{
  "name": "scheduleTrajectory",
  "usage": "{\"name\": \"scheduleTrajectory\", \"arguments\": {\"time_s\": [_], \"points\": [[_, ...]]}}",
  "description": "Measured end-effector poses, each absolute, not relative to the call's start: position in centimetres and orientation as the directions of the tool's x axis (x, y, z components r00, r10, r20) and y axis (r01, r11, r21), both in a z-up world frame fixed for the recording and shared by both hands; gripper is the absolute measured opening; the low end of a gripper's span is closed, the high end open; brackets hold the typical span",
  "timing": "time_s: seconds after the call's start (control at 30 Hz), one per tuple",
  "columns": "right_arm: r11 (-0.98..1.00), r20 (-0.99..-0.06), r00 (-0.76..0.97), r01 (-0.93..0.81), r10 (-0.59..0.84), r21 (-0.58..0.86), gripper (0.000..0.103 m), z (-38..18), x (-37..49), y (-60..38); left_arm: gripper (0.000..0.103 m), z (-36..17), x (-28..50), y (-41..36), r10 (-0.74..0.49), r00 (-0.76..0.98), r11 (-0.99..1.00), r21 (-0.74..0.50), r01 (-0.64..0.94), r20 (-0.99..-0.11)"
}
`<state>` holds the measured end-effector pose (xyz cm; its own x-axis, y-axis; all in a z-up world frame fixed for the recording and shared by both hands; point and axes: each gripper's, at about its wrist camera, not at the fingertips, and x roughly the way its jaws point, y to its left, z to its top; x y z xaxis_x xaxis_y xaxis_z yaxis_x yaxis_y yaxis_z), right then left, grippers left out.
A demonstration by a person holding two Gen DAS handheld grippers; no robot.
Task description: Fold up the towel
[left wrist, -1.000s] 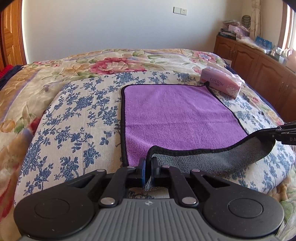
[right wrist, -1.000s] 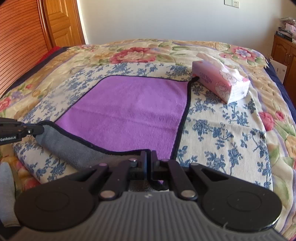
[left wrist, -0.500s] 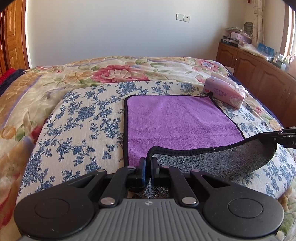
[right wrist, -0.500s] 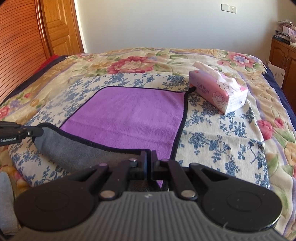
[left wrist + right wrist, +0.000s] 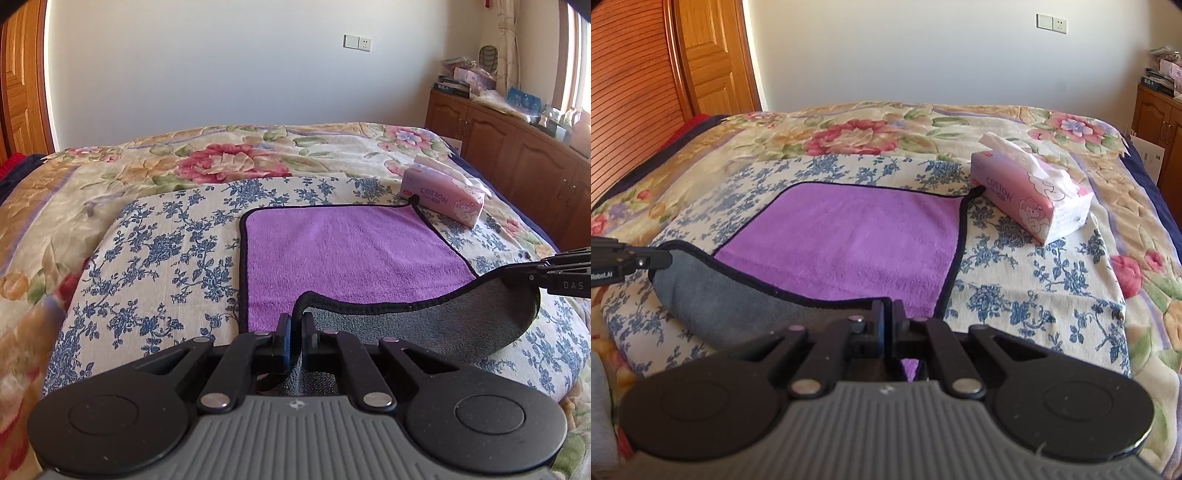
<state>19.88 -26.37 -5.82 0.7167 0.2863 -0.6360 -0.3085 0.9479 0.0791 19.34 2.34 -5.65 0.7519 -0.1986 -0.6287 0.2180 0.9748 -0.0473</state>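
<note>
Pinching the near left corner of the purple microfibre towel with black piping and a grey underside (image 5: 343,254), the left gripper (image 5: 295,326) has its two black fingers pressed together on the fabric, with grey cloth showing between them and hanging below. In the right wrist view the right gripper (image 5: 887,314) is likewise clamped on the towel's near right corner, a scrap of purple visible under its closed fingers. Each gripper also shows in the other's view: the right one at the right edge of the left view (image 5: 554,275), the left one at the left edge of the right view (image 5: 631,260), each holding a raised corner.

Between the two corners the near edge of the towel is lifted off the bed and curled over, so its grey underside faces up in a sagging band, while the far part lies flat and purple side up. It rests on a cream cloth printed with blue flowers (image 5: 166,258), which is spread over a quilted bedspread with large pink and green blossoms (image 5: 229,162).

A pink soft pack of tissues printed COTTON (image 5: 1030,192) sits at the towel's far right corner, touching it. Beyond the bed are a white wall with a switch and socket plate (image 5: 357,42), a wooden door (image 5: 713,55), and a wooden sideboard cluttered with items (image 5: 517,147).
</note>
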Motion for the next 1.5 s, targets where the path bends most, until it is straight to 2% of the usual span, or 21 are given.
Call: {"name": "scheduleTrajectory", "arguments": {"time_s": [1.5], "points": [[0.938, -0.560, 0.769, -0.343, 0.307, 0.044, 0.004, -5.5, 26.2, -26.1, 0.006, -5.6, 26.6, 1.1, -0.180, 0.777, 0.975, -0.001, 0.224, -0.603]]}}
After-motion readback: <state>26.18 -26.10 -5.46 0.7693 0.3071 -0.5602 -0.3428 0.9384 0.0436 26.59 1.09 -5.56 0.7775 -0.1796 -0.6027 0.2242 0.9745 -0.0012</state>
